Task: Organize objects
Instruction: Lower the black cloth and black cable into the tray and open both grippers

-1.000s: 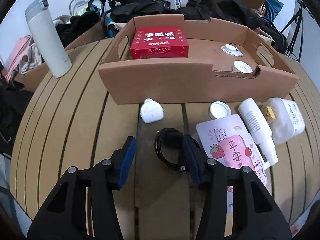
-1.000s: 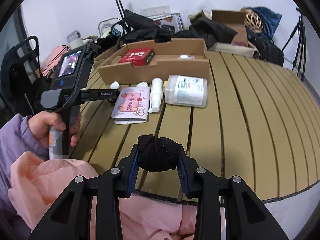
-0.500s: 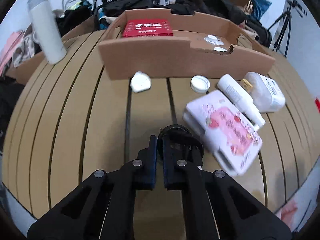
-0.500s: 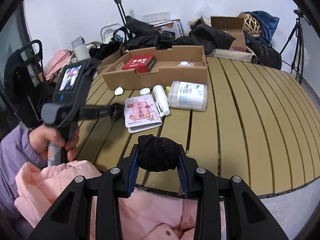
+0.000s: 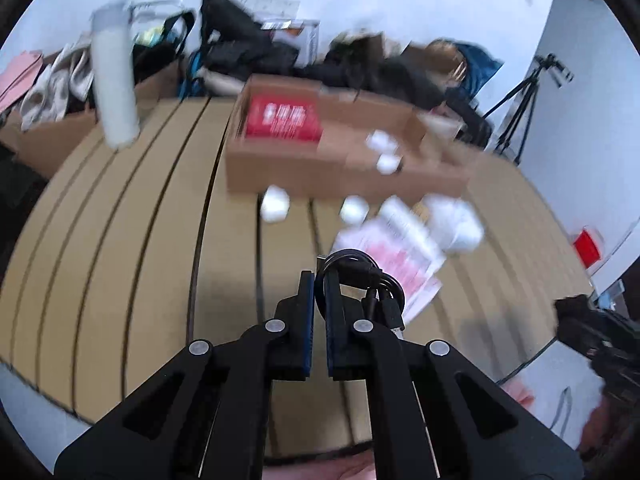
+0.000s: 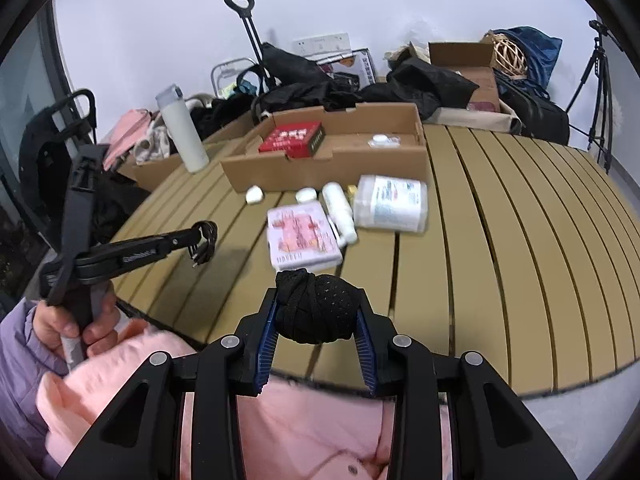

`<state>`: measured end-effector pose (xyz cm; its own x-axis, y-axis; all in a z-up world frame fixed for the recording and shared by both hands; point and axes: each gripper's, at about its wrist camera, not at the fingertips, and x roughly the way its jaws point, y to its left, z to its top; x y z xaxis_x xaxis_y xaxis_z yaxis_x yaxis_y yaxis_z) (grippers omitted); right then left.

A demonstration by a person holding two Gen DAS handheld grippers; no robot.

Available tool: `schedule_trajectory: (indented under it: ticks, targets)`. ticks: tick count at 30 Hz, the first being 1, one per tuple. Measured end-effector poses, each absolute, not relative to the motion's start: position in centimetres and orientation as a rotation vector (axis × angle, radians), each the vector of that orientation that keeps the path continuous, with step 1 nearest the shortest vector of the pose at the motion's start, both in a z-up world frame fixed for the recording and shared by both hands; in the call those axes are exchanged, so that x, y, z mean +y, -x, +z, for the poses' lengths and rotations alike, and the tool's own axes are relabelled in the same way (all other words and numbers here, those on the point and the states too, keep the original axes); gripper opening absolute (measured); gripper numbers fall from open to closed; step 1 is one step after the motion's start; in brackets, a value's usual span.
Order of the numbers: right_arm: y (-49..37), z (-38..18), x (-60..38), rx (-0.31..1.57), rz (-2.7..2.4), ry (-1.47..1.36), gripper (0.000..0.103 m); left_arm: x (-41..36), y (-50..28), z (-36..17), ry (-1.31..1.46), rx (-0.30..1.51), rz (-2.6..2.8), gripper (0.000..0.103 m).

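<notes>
1. Left gripper (image 5: 318,280): matte black plastic linkage arms, round silver screws at the pivots, blue ribbed pads on the inner finger faces.
2. Same left gripper seen in the right wrist view (image 6: 196,236): long black finger bar with small white lettering, illegible; black upright handle body above a grey grip.
3. Right gripper (image 6: 316,320): identical black arms, silver screws, blue ribbed pads.
4. Clothing: lilac quilted sleeve (image 6: 20,344); fluffy pale pink garment (image 6: 312,432) with a small button.

Slatted table (image 6: 500,240), cardboard box (image 6: 340,164), pouch (image 6: 302,240), bottles (image 6: 390,204)
</notes>
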<state>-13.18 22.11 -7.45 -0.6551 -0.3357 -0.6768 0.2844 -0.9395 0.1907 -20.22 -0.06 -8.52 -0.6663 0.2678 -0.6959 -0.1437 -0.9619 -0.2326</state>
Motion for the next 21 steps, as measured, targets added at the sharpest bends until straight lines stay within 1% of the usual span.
schedule_trajectory:
  ticks: [2, 5, 8, 10, 11, 14, 17, 19, 20, 21]
  targets:
    - [15.2, -5.7, 22.6, -0.102, -2.576, -1.034, 0.038, 0.1, 22.1, -6.1, 1.099, -0.23, 2.651, 0.001]
    - [21.0, -1.9, 23.4, -0.133, -2.564, -0.978, 0.038, 1.3, 27.0, -2.3, 0.99, -0.167, 2.64, 0.001]
    - [27.8, -0.4, 23.5, -0.178, -2.542, -0.986, 0.038, 3.1, 33.9, -1.2, 1.028, -0.126, 2.591, 0.001]
    - [33.8, -0.9, 23.0, -0.19, -2.526, -1.039, 0.038, 4.6, 39.2, -2.4, 1.119, -0.072, 2.563, 0.001]
    - [37.6, -1.9, 22.6, -0.197, -2.527, -1.088, 0.038, 5.3, 41.3, -3.5, 1.167, -0.032, 2.568, 0.001]
    - [45.4, -5.4, 22.3, -0.187, -2.554, -1.281, 0.038, 6.8, 47.8, -7.7, 1.338, 0.044, 2.568, 0.002]
    - [51.0, -8.9, 23.1, -0.159, -2.608, -1.427, 0.039, 7.2, 51.1, -10.1, 1.398, 0.063, 2.574, 0.003]
    - [53.6, -10.6, 23.8, -0.144, -2.613, -1.515, 0.046, 7.5, 52.4, -11.0, 1.416, 0.081, 2.517, 0.005]
    - [54.4, -11.1, 24.0, -0.166, -2.6, -1.541, 0.056, 7.4, 52.4, -11.1, 1.406, 0.101, 2.522, 0.005]
    - [54.5, -11.2, 24.1, -0.196, -2.581, -1.517, 0.07, 7.2, 52.2, -10.9, 1.383, 0.112, 2.533, 0.007]
